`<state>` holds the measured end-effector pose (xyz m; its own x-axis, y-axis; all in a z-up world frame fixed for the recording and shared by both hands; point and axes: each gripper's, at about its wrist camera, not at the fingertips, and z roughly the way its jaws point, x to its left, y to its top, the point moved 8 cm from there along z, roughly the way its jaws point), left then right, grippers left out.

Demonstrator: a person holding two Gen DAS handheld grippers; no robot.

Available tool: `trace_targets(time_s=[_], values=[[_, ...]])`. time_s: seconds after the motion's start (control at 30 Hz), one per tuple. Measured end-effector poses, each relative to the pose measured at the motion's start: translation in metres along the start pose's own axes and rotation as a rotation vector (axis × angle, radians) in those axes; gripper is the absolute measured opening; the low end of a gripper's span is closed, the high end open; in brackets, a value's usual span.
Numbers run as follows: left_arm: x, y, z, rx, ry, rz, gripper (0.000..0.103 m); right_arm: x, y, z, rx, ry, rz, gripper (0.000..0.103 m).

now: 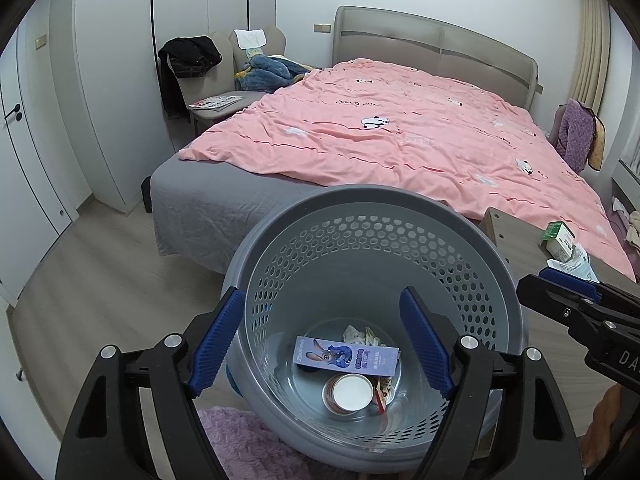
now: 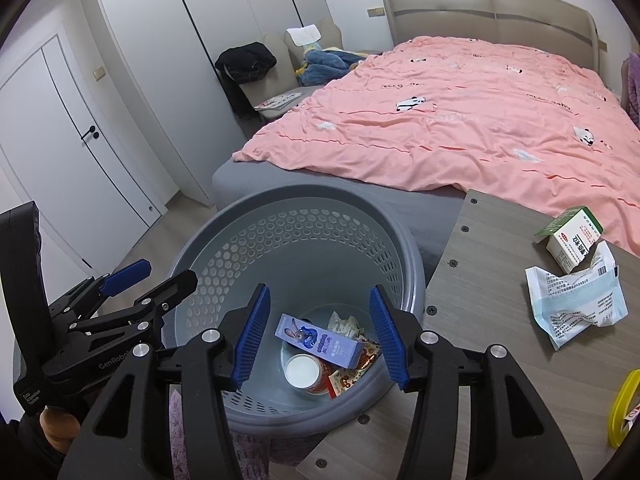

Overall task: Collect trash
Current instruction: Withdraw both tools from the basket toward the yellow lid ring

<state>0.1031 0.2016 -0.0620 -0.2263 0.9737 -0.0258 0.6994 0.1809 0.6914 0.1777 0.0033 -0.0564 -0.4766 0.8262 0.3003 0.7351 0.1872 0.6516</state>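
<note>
Both grippers (image 1: 320, 340) (image 2: 318, 330) open, empty, above basket (image 1: 372, 204); carton (image 2: 318, 341) inside.

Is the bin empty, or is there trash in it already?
Not empty. The bin holds a blue carton, a cup, a crumpled paper and a red wrapper on its floor, far below the rim.
</note>
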Motion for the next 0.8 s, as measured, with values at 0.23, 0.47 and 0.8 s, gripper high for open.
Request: trace_targets(time_s=[0.23,0.47,0.8], values=[[0.001,-0.001,-0.004,-0.002,0.006,-0.001,0.079,-0.001,-0.003,-0.006,-0.009,-0.005,0.004,0.059],[-0.001,-0.006,-0.008,0.000,0.004,0.005,0.079,-0.005,-0.009,-0.014,-0.016,-0.015,0.016,0.062],[-0.026,-0.010,-0.013,0.001,-0.030,0.042,0.079,-0.030,-0.021,-0.037,-0.037,-0.063,0.055,0.069]])
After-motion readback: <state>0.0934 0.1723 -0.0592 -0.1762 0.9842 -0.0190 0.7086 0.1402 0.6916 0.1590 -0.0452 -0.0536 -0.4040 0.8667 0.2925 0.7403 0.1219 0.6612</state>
